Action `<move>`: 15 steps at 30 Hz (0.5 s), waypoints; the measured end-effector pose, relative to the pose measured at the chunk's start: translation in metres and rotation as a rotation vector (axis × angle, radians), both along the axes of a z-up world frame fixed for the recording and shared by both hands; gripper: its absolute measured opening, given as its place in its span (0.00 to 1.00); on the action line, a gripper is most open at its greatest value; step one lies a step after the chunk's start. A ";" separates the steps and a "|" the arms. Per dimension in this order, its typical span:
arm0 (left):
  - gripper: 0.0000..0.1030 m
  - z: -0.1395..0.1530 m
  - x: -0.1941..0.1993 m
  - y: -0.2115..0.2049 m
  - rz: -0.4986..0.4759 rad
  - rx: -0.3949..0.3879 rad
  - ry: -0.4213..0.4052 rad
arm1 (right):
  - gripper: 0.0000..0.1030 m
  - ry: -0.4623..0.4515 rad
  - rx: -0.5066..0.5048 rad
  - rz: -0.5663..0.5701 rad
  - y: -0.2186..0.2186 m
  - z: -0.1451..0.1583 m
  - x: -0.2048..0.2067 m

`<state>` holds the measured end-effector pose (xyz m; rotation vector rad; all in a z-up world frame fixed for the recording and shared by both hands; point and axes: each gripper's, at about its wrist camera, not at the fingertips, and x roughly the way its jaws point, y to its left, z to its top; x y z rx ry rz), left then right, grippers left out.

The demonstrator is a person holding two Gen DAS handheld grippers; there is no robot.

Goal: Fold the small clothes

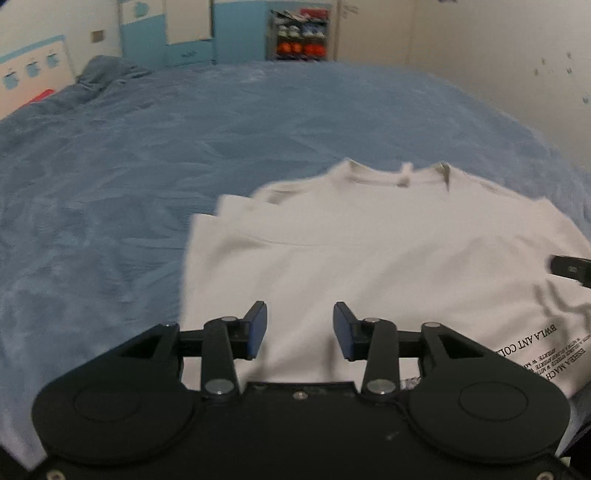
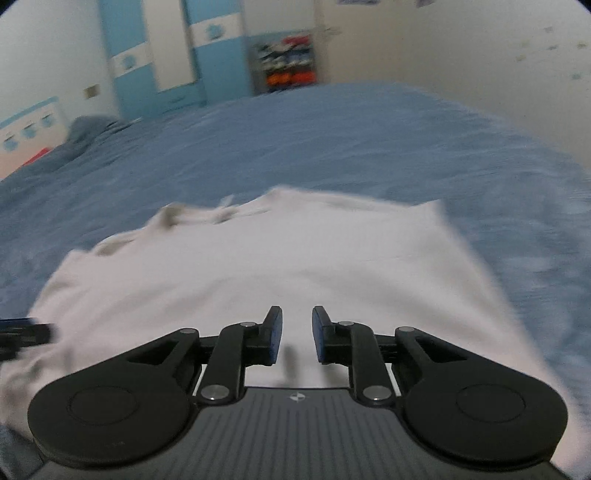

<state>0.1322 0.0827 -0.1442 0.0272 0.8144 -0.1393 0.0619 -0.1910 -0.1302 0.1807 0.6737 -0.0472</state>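
A white T-shirt (image 1: 369, 258) lies on the blue bed cover (image 1: 147, 166), collar at the far end, both sleeves folded inward, black lettering near its right hem. My left gripper (image 1: 300, 330) hovers open over the shirt's near left part with nothing between its fingers. The same T-shirt (image 2: 277, 266) fills the right wrist view. My right gripper (image 2: 297, 334) is open above its near end, holding nothing. The tip of the right gripper (image 1: 570, 268) shows at the right edge of the left wrist view; the left gripper's tip (image 2: 26, 332) shows at the left edge of the right wrist view.
The bed cover (image 2: 369, 147) stretches far beyond the shirt, with a bunched blue pillow or blanket (image 1: 107, 72) at the far left. A blue-and-white wardrobe (image 1: 173, 29) and a shelf of shoes and clothes (image 1: 301, 35) stand behind the bed. A pale wall (image 1: 498, 74) runs along the right.
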 end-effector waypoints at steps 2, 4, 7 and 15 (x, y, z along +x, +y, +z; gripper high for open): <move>0.15 -0.012 0.010 -0.007 -0.001 -0.004 0.033 | 0.19 0.019 0.020 0.053 0.015 -0.006 0.012; 0.02 -0.021 0.016 -0.010 0.001 -0.044 0.066 | 0.13 0.028 0.015 0.095 0.029 -0.012 0.020; 0.00 -0.023 0.017 -0.018 -0.021 -0.007 0.050 | 0.05 0.024 -0.033 0.150 0.050 -0.017 0.025; 0.03 -0.027 0.025 0.013 0.116 0.042 0.048 | 0.00 0.067 -0.026 0.042 0.018 -0.026 0.027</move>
